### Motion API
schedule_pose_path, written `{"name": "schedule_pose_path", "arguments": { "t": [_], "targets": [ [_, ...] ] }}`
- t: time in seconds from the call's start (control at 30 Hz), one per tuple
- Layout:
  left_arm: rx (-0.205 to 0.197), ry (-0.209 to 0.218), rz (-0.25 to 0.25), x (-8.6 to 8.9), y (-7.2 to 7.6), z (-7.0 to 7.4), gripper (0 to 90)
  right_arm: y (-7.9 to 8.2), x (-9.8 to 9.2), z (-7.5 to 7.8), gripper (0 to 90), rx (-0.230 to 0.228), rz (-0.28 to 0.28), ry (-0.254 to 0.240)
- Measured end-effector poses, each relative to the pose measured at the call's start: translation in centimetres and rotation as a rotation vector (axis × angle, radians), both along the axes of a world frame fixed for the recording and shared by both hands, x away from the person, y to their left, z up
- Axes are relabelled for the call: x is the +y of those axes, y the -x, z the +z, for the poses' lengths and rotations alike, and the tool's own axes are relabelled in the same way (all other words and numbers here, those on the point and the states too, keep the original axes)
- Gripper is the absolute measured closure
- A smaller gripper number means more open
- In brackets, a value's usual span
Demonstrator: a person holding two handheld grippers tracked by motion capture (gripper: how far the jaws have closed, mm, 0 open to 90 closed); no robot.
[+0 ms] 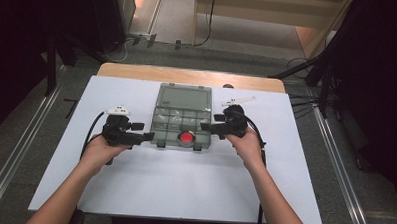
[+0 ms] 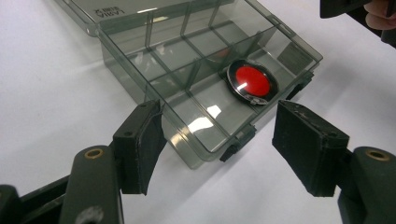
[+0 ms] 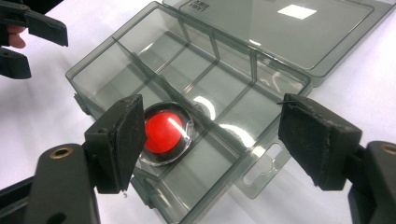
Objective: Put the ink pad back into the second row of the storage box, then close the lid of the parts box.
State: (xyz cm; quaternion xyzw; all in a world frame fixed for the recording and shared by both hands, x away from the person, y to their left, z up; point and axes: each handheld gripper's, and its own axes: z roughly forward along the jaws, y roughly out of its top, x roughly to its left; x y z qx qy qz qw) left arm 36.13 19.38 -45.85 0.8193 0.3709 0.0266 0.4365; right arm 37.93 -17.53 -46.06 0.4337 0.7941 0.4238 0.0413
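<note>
My arms come in bare, no sleeves or gloves on them. My left hand (image 1: 101, 147) carries a black two-jaw gripper (image 1: 147, 131) with a small white piece on top and a black cable looping off behind; my right hand (image 1: 246, 141) carries its black twin (image 1: 210, 121), cable trailing along my forearm. Each jaw ends in a thick, scuffed black rubber pad (image 2: 140, 145), and a brass-ringed hole (image 3: 60, 152) sits in each jaw arm

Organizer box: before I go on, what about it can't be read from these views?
- Lid lettering: blurred, cut by the top edge in both gripper views.
- Red disc: glare; what it is, unclear.
- Front latches: high view too small.
- Box's near corner: behind right tongs' pad.
</note>
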Motion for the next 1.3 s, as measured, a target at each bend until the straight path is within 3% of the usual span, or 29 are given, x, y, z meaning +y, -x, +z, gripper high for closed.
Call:
{"name": "schedule_pose_path", "arguments": {
  "t": [0.5,0.73,0.8,0.97,1.3],
  "targets": [
    [-0.007,-0.006,0.014,-1.4,-2.2,0.3,33.5,-0.7,-0.3,-0.3,22.9,0.004,-0.032,-0.001],
    [-0.01,-0.001,0.023,-1.9,-3.2,0.5,33.5,-1.3,-0.5,-0.5,22.7,0.007,-0.049,-0.029],
    [-0.015,-0.005,0.028,-2.0,-3.5,0.5,33.5,-1.6,-0.4,-0.4,22.8,0.008,-0.056,-0.003],
    [-0.034,0.001,0.038,-2.2,-4.3,0.6,33.5,-2.2,-0.4,-0.5,22.8,0.002,-0.078,-0.003],
    [-0.022,-0.016,0.066,-2.4,-6.6,0.5,33.5,-3.3,-0.7,-1.0,23.6,0.019,-0.092,0.001]
  ]
}}
